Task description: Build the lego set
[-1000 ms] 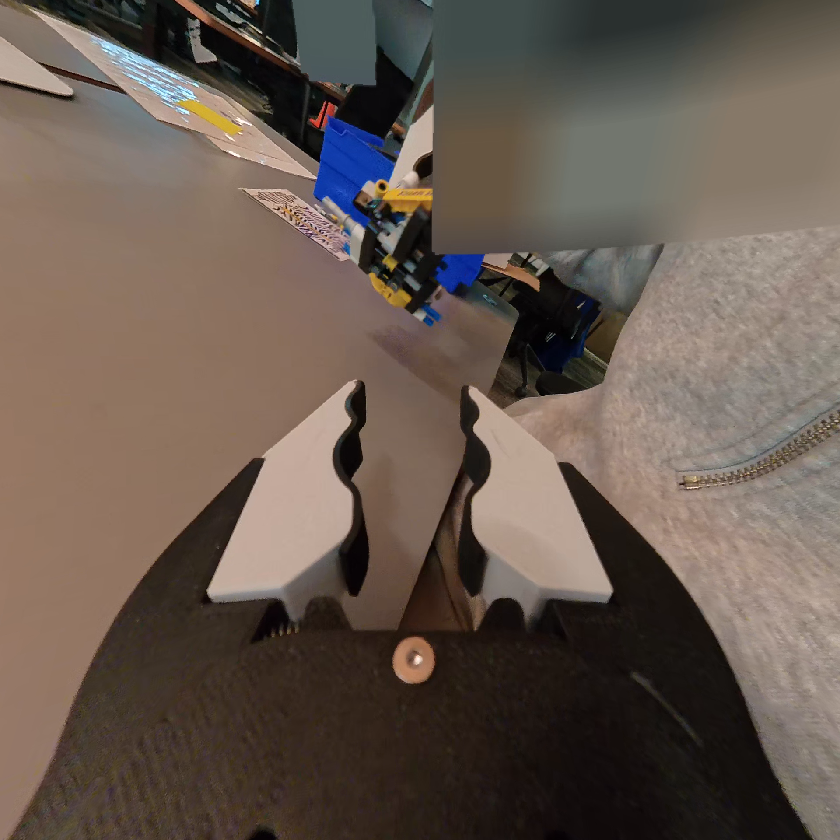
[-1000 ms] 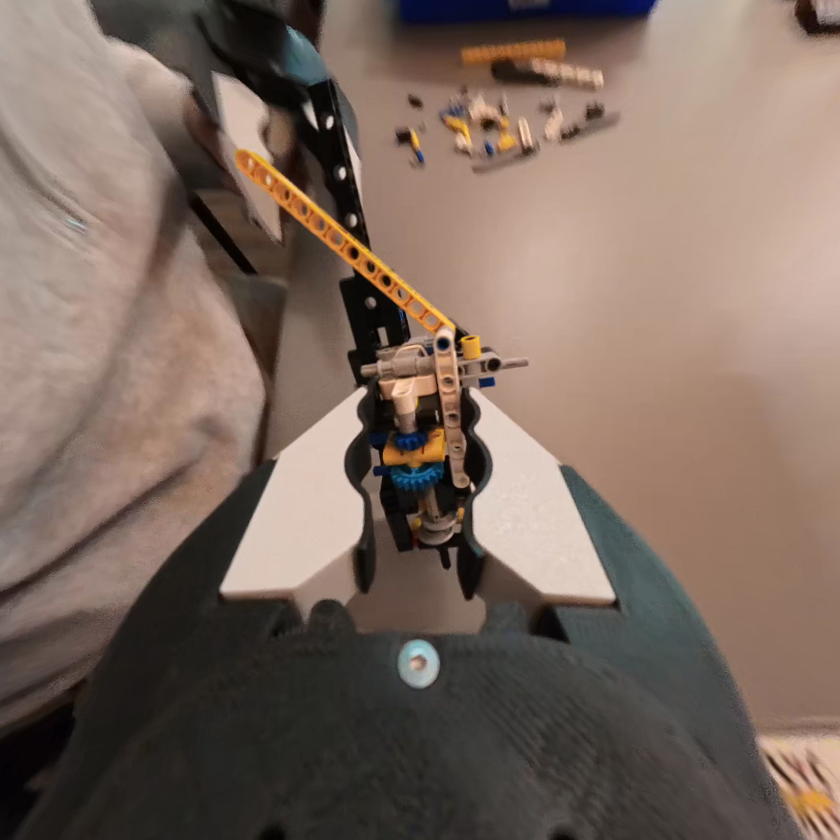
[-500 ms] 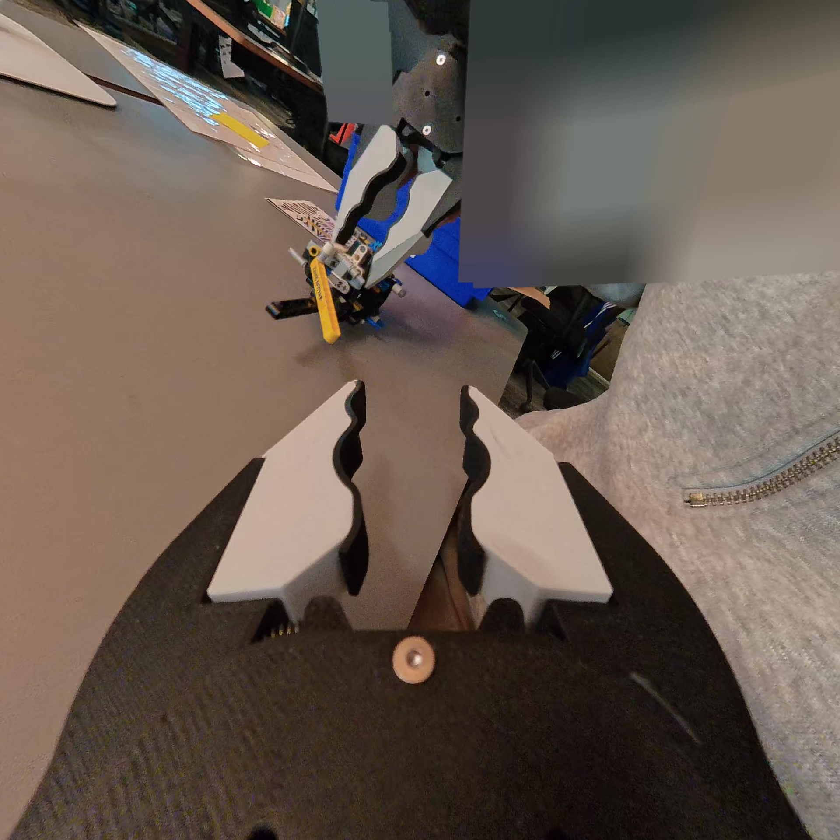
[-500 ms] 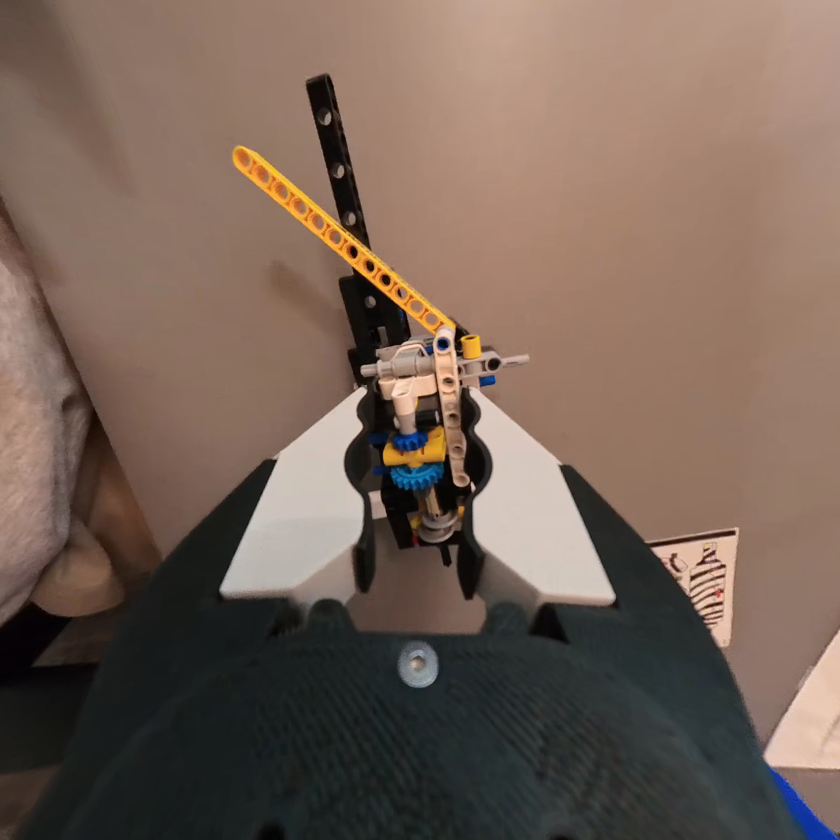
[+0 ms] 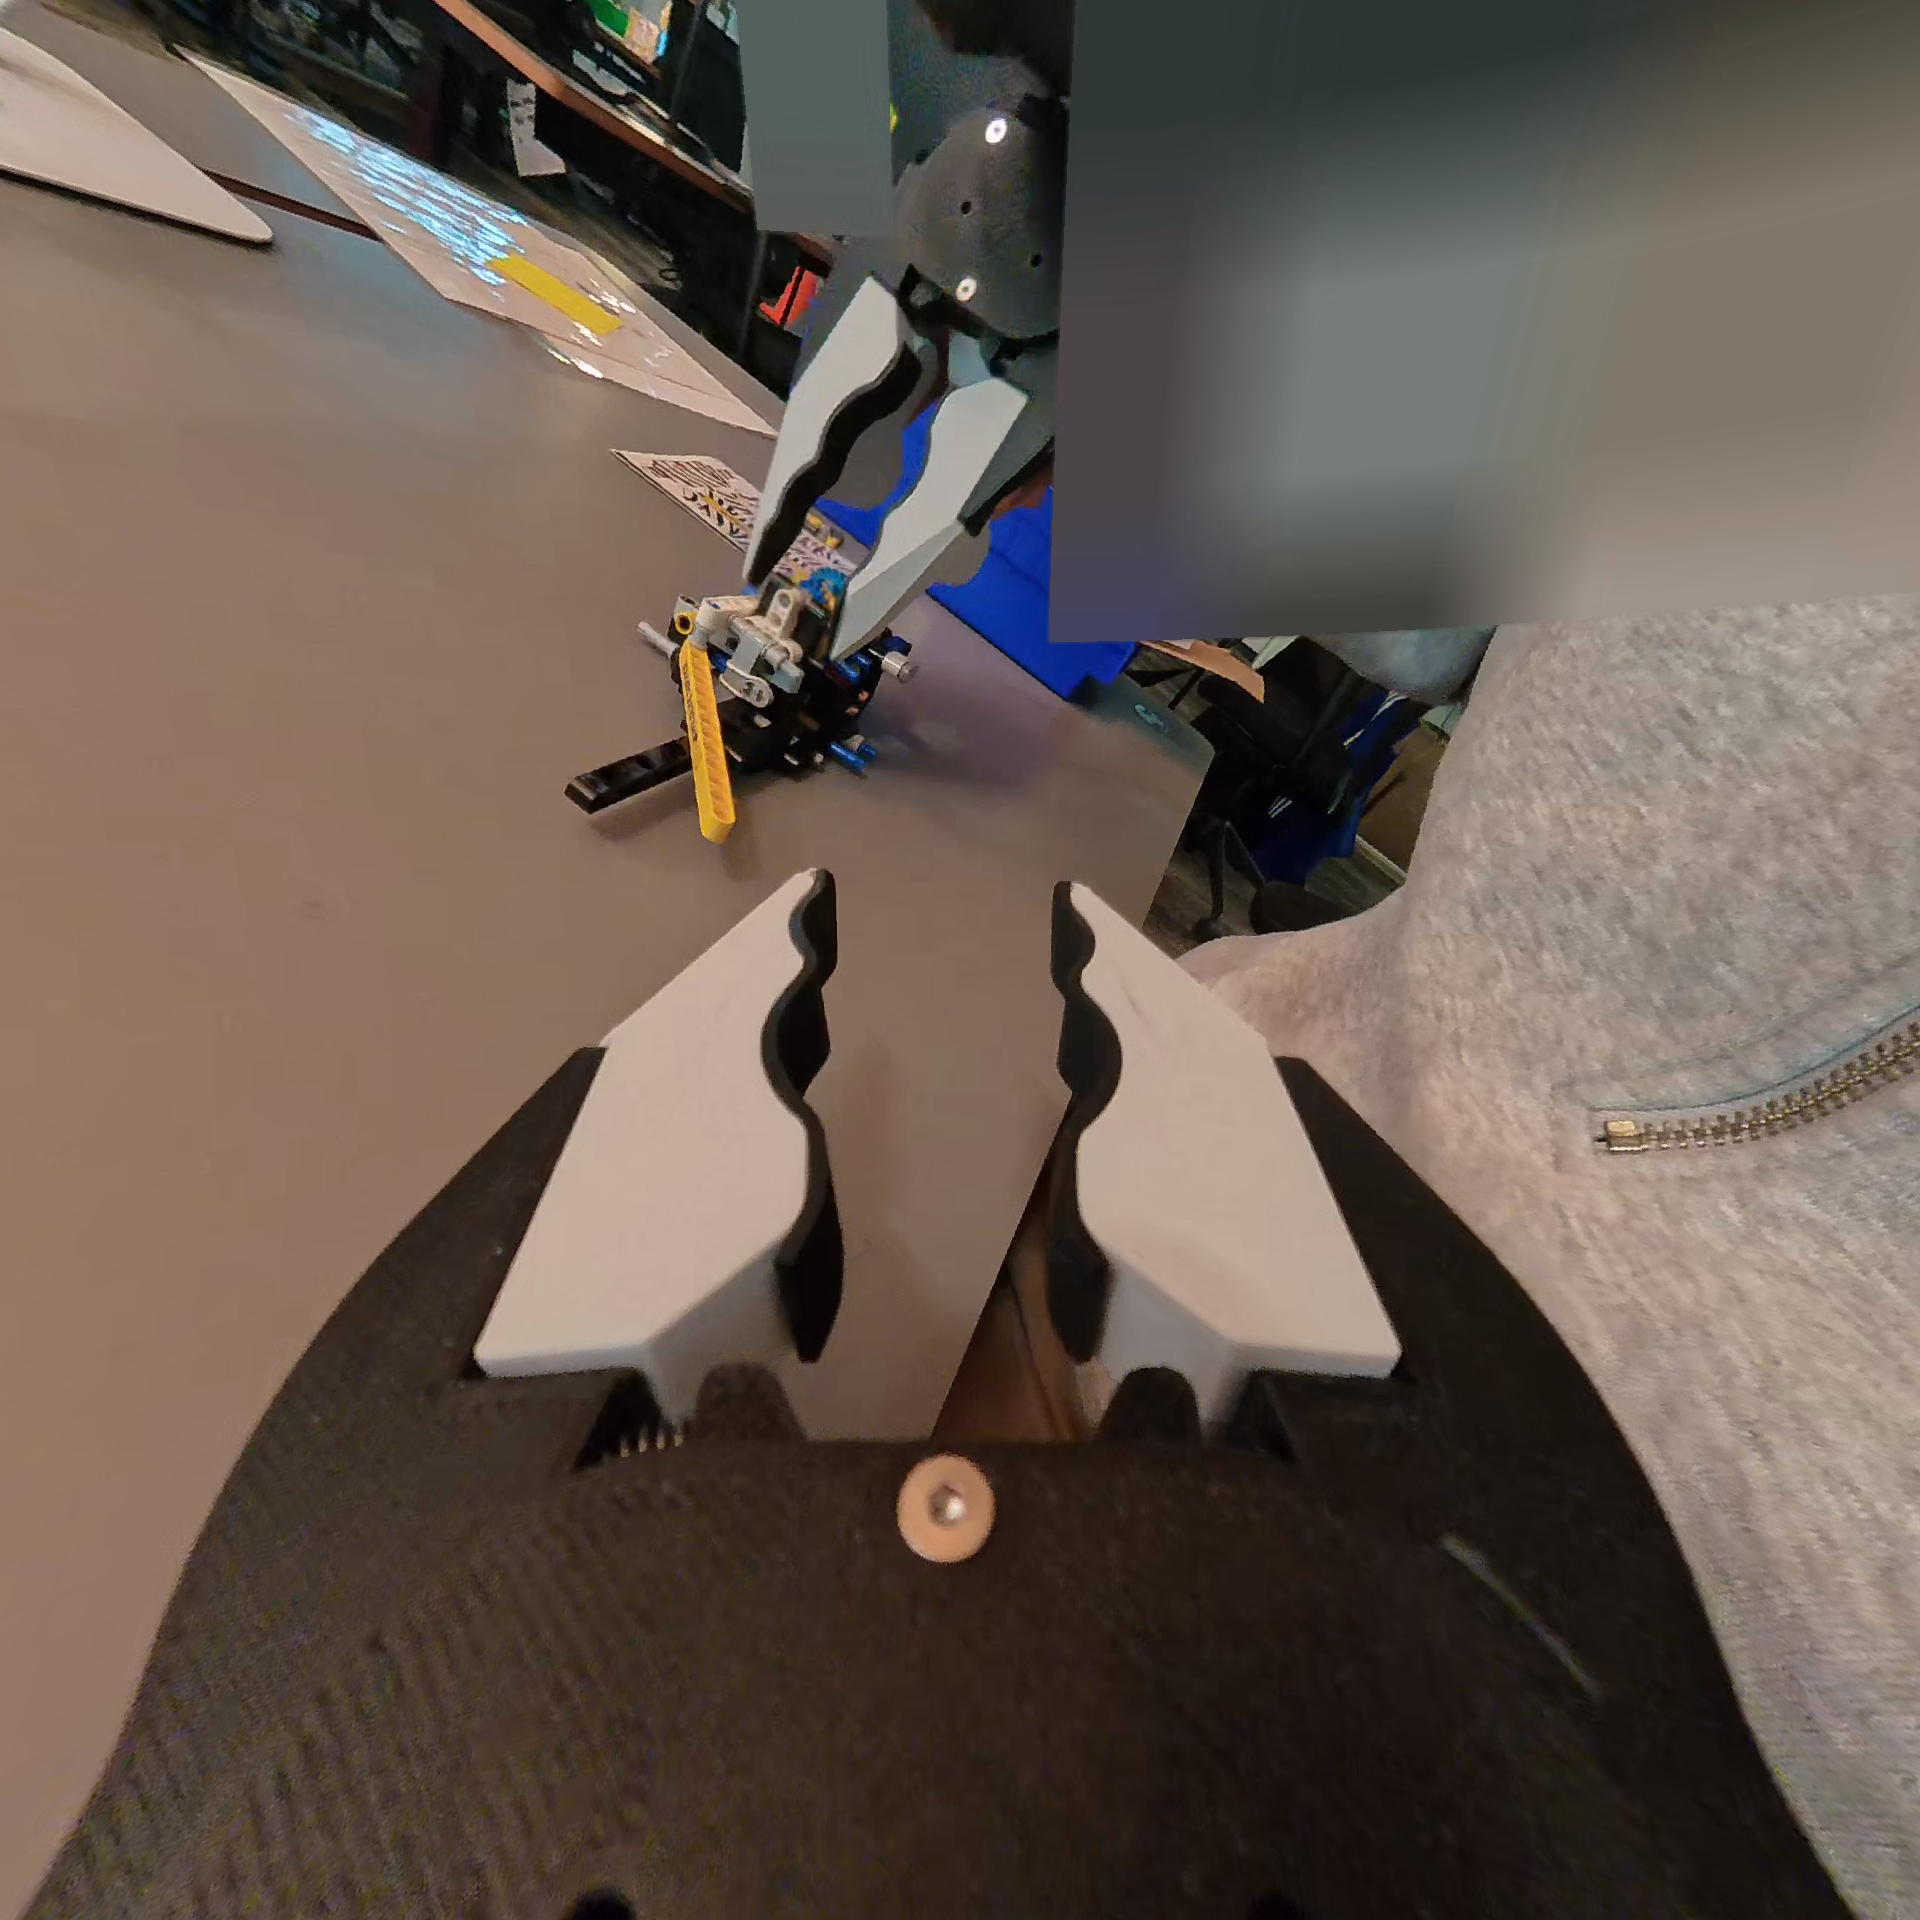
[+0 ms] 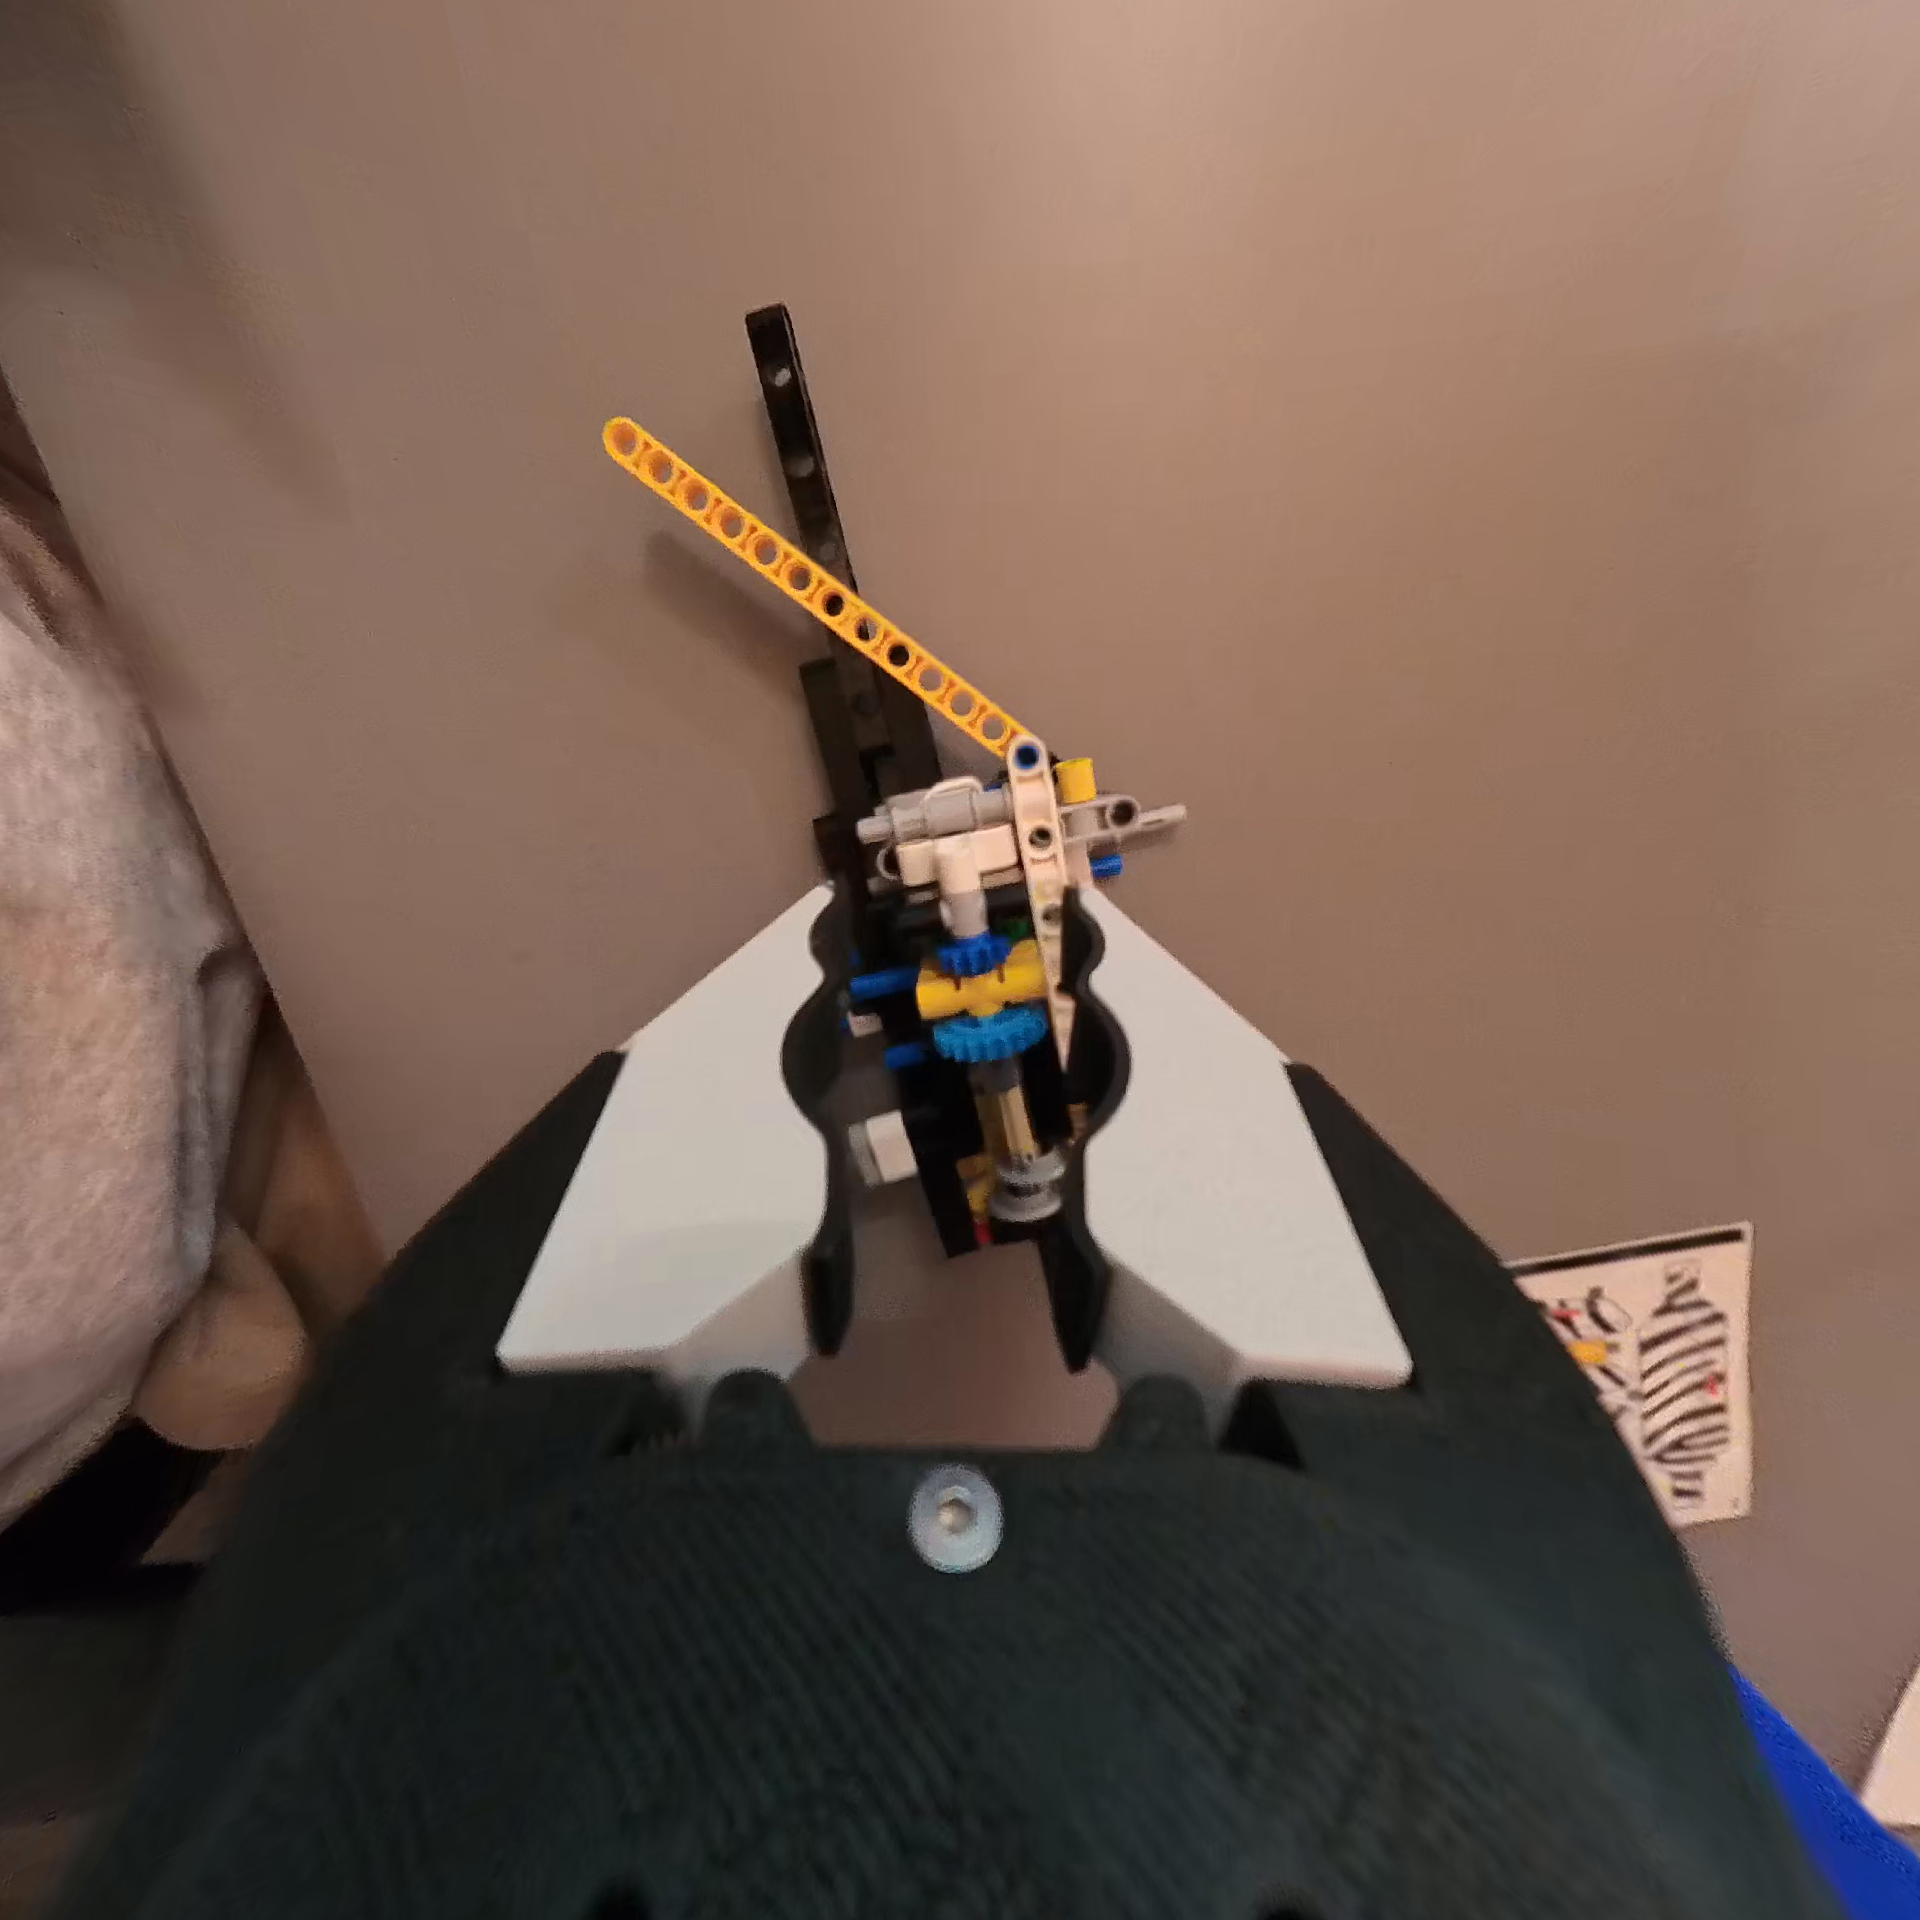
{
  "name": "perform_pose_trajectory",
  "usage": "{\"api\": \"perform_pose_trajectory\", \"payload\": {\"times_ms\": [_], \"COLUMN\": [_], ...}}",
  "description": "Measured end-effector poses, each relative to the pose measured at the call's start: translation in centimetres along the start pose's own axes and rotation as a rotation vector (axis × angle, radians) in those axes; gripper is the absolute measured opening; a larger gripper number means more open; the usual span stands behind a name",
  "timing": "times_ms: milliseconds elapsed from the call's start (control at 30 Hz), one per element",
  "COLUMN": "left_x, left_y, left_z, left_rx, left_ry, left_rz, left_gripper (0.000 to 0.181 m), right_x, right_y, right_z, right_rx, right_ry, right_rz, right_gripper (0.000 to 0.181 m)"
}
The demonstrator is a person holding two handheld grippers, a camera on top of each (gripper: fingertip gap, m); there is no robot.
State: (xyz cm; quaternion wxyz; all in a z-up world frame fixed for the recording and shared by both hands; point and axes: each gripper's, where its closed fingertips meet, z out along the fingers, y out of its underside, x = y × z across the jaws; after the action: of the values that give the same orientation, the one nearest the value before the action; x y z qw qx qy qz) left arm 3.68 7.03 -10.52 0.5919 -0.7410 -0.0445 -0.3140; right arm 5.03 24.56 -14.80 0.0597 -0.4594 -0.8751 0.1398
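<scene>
The lego model [image 6: 987,997], a black frame with blue gears, grey and white connectors, a long yellow beam [image 6: 810,582] and a black beam [image 6: 800,457], rests on the grey table [image 6: 1455,520]. My right gripper [image 6: 956,894] is shut on the model's body from above, and the model sits slightly tilted between the jaws. In the left wrist view the model [image 5: 779,686] lies ahead with the right gripper [image 5: 821,592] on it. My left gripper [image 5: 940,883] is open and empty, low over the table [image 5: 312,727] near its edge.
A person's grey zip sweater [image 5: 1558,1039] is close on the right of the left gripper. A blue bin [image 5: 997,582] and a black-and-white patterned card [image 5: 686,488] lie behind the model. White sheets [image 5: 499,260] lie at the far left. The table edge [image 5: 1174,831] runs beside the model. There is about 20 cm between the tips of the two grippers.
My right gripper has brought the model down from the air onto the table, and the model has tilted a little in its jaws. The left gripper has stayed open and nearly still.
</scene>
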Motion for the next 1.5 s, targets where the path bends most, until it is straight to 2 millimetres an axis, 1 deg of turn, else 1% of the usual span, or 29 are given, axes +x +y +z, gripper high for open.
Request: {"api": "perform_pose_trajectory", "payload": {"times_ms": [100, 200, 300, 433, 500, 567, 700, 800, 900, 967, 1067, 1133, 1200, 1300, 1367, 1500], "left_x": [0.1, 0.1, 0.1, 0.0, -0.2, -0.6, -1.8, -2.4, -3.1, -3.3, -3.6, -4.1, -4.5, -4.3, -4.1, -4.3], "left_y": [0.2, 0.4, 0.6, 1.0, 1.2, 1.2, 1.0, 0.4, -0.7, -0.8, -1.3, -2.2, -3.1, -3.5, -3.7, -4.5], "left_z": [0.2, 0.3, 0.5, 0.8, 0.9, 1.1, 1.4, 1.7, 2.1, 2.7, 3.7, 4.2, 4.8, 5.4, 5.1, 4.0], "left_rx": [-0.011, -0.02, -0.034, -0.058, -0.065, -0.07, -0.068, -0.03, 0.054, 0.075, 0.093, 0.134, 0.176, 0.195, 0.22, 0.306], "left_ry": [-0.005, -0.011, -0.02, -0.039, -0.055, -0.082, -0.145, -0.15, -0.165, -0.168, -0.175, -0.201, -0.224, -0.205, -0.186, -0.176], "left_rz": [0.009, 0.019, 0.031, 0.048, 0.065, 0.087, 0.104, 0.032, -0.056, -0.1, -0.12, -0.104, -0.076, -0.068, -0.072, -0.108], "left_gripper": [0.039, 0.039, 0.039, 0.04, 0.04, 0.041, 0.043, 0.046, 0.049, 0.051, 0.058, 0.059, 0.059, 0.059, 0.058, 0.057], "right_x": [0.2, 0.5, 0.8, 1.4, 1.4, 0.9, 0.1, 0.1, 0.2, 0.0, -0.6, -0.3, -0.3, 0.0, 0.2, 0.4], "right_y": [0.1, 0.2, 0.6, 1.6, 2.6, 3.6, 5.9, 6.8, 7.5, 8.1, 8.1, 8.6, 8.7, 8.9, 9.1, 9.1], "right_z": [-1.2, -2.7, -4.4, -6.7, -7.2, -6.7, -4.0, -3.6, -3.7, -3.6, -4.1, -4.4, -4.9, -5.2, -5.3, -4.8], "right_rx": [0.068, 0.174, 0.302, 0.503, 0.592, 0.664, 0.682, 0.751, 0.852, 0.904, 0.957, 0.966, 1.005, 1.035, 1.039, 1.005], "right_ry": [0.056, 0.12, 0.189, 0.293, 0.331, 0.317, 0.265, 0.264, 0.254, 0.223, 0.144, 0.154, 0.134, 0.119, 0.122, 0.146], "right_rz": [0.021, 0.068, 0.133, 0.239, 0.3, 0.355, 0.449, 0.502, 0.559, 0.596, 0.604, 0.61, 0.62, 0.646, 0.662, 0.67], "right_gripper": [0.039, 0.04, 0.047, 0.057, 0.059, 0.066, 0.075, 0.074, 0.071, 0.07, 0.063, 0.055, 0.045, 0.039, 0.033, 0.024]}}
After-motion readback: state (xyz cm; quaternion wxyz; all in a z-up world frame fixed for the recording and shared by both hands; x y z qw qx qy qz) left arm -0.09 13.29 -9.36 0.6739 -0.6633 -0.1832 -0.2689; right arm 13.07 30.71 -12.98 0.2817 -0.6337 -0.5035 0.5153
